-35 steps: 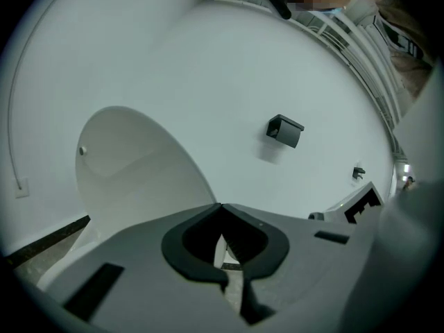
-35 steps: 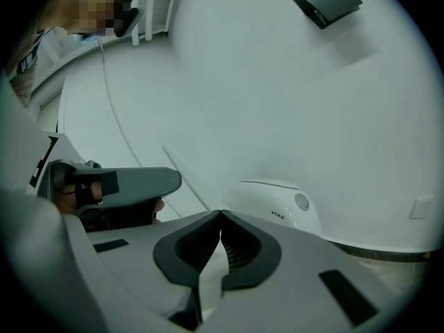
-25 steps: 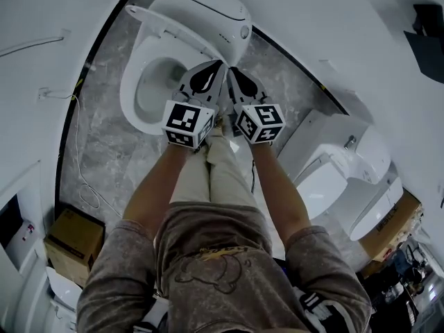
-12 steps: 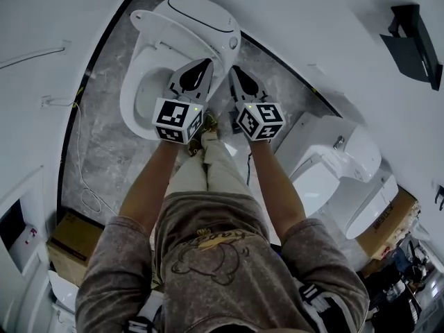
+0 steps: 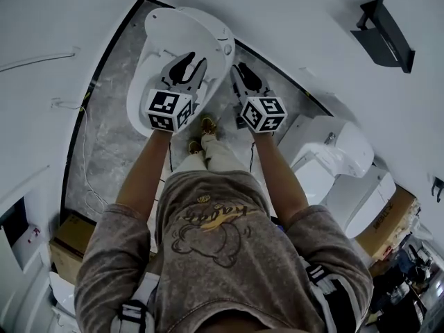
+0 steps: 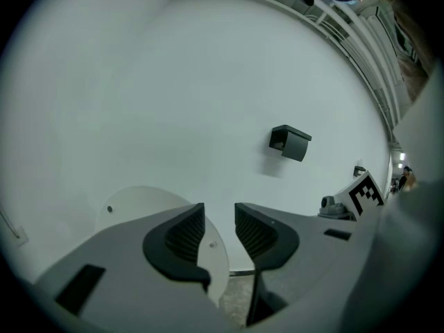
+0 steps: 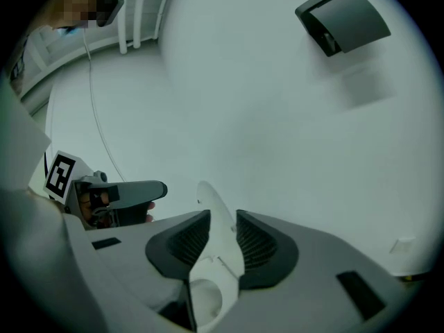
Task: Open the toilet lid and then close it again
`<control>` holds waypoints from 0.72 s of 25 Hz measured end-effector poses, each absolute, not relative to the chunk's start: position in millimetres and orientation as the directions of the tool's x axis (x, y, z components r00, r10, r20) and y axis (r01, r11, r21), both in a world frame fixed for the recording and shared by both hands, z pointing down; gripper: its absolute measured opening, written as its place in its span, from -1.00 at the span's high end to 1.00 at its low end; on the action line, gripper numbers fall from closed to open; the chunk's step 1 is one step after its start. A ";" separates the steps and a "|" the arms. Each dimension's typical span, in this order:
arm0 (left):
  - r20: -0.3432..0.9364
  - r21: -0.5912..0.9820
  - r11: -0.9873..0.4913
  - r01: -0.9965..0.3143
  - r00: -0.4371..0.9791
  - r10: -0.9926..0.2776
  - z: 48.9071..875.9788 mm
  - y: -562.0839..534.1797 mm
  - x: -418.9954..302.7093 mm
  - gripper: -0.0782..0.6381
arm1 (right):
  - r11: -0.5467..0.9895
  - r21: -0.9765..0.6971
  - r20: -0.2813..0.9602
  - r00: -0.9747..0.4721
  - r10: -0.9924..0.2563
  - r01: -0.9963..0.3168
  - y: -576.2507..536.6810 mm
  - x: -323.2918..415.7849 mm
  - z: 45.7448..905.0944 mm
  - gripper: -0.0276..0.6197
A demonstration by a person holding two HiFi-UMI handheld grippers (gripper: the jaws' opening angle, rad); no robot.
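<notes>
Right gripper (image 5: 243, 71), one of two, has its jaws opening, with the right edge of the single toilet lid (image 5: 173, 30) between them and the pads not clamping it. Left gripper (image 5: 186, 64) is opening too, jaws apart, the lid's rim showing in the gap. The lid stands raised over the toilet bowl (image 5: 137, 109). One black holder (image 5: 385, 23) hangs on the wall.

upright lid (image 5: 182, 39) blocks ahead; open floor (image 5: 111, 137) left, second toilet (image 5: 340, 151) right.
</notes>
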State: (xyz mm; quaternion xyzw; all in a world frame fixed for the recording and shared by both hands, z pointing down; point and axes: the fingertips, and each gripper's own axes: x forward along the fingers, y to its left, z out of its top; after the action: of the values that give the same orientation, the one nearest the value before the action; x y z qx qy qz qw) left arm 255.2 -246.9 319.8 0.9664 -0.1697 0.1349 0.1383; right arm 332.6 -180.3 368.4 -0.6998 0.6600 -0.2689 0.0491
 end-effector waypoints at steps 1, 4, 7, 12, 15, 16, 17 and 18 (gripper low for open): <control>0.307 0.220 -0.907 -0.360 0.908 -0.286 317.1 -249.0 257.4 0.38 | -0.115 -0.433 0.308 -0.026 -0.951 -0.894 -183.6 332.0 366.5 0.47; 0.303 0.198 -0.917 -0.347 0.911 -0.280 310.0 -257.7 266.4 0.15 | -0.087 -0.445 0.305 -0.060 -0.950 -0.891 -196.0 328.4 364.5 0.20; 0.317 0.172 -0.925 -0.338 0.908 -0.273 311.0 -270.0 279.9 0.08 | -0.061 -0.438 0.315 -0.090 -0.945 -0.897 -210.1 327.0 368.1 0.18; 0.360 0.123 -0.938 -0.324 0.895 -0.262 323.7 -296.8 310.6 0.08 | -0.044 -0.435 0.339 -0.118 -0.933 -0.900 -235.4 335.7 384.5 0.18; 0.389 0.101 -0.941 -0.323 0.883 -0.261 331.0 -310.2 325.1 0.08 | -0.028 -0.439 0.358 -0.147 -0.922 -0.898 -246.1 336.6 395.2 0.18; 0.398 0.095 -0.942 -0.321 0.880 -0.259 333.9 -312.8 329.0 0.08 | -0.020 -0.442 0.364 -0.159 -0.918 -0.897 -248.6 335.2 398.7 0.18; 0.407 0.090 -0.944 -0.318 0.876 -0.257 336.9 -315.3 332.2 0.08 | -0.011 -0.445 0.369 -0.171 -0.914 -0.896 -251.2 333.3 401.6 0.18; 0.417 0.087 -0.944 -0.318 0.872 -0.255 340.1 -318.0 334.6 0.08 | -0.003 -0.448 0.371 -0.182 -0.911 -0.894 -254.0 331.1 403.8 0.18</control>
State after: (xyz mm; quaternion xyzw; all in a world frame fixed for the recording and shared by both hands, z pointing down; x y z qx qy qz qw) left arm 334.6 -318.0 340.1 0.9645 -0.1486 0.2043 0.0764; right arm 331.1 -254.0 403.8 -0.6392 0.7058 -0.3050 0.0136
